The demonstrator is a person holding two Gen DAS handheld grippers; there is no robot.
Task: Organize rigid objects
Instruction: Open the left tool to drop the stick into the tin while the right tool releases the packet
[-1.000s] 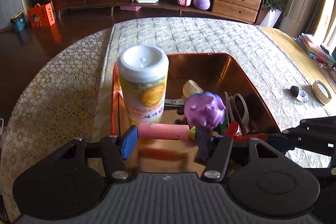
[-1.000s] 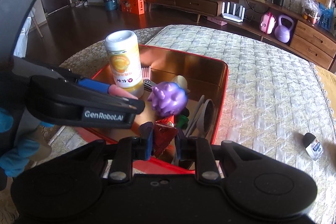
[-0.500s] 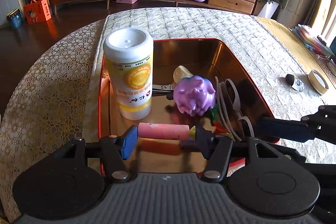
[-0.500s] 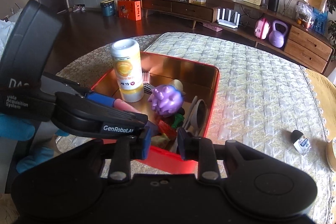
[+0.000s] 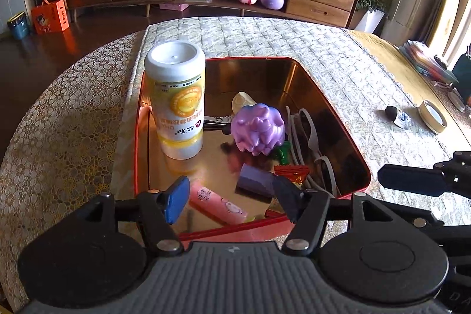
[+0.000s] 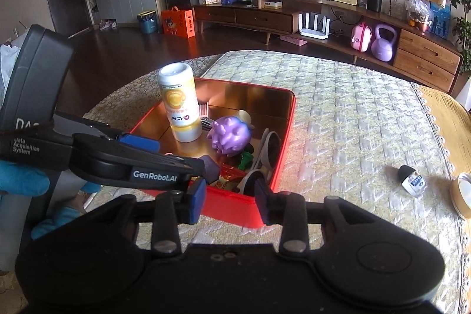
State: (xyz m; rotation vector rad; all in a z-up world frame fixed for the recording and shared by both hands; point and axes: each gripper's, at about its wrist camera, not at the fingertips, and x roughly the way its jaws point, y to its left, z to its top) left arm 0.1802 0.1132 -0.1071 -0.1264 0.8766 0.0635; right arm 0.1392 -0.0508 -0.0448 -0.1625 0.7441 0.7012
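**Both grippers apart over the red tin, nothing held**

Left gripper (image 5: 232, 202): jaws apart, just been widening. Pink tube (image 5: 217, 205) lies flat on the tin floor below and between the fingers, pads off it. Purple block (image 5: 255, 181) sits just beside the right finger, also loose.

Right gripper (image 6: 229, 199): jaws apart, just been opening, nothing between them. It hangs over the tin's near rim, on the side by the quilted cloth.

Tin (image 5: 329, 108) contents:
- white-and-yellow bottle (image 5: 179, 102) upright in the far left corner
- purple spiky toy (image 5: 257, 129) mid-tin, cream piece (image 5: 242, 101) behind it
- green piece (image 5: 283, 152) and red packet (image 5: 291, 170) just in front of the toy
- grey-white looped item (image 5: 312, 137) along the right wall

Outside the tin, well apart on the cloth: small black-capped bottle (image 5: 398, 116) lying down, tape roll (image 5: 432, 116) beside it.

Blue-gloved hand (image 6: 20, 177) on the left gripper's handle.
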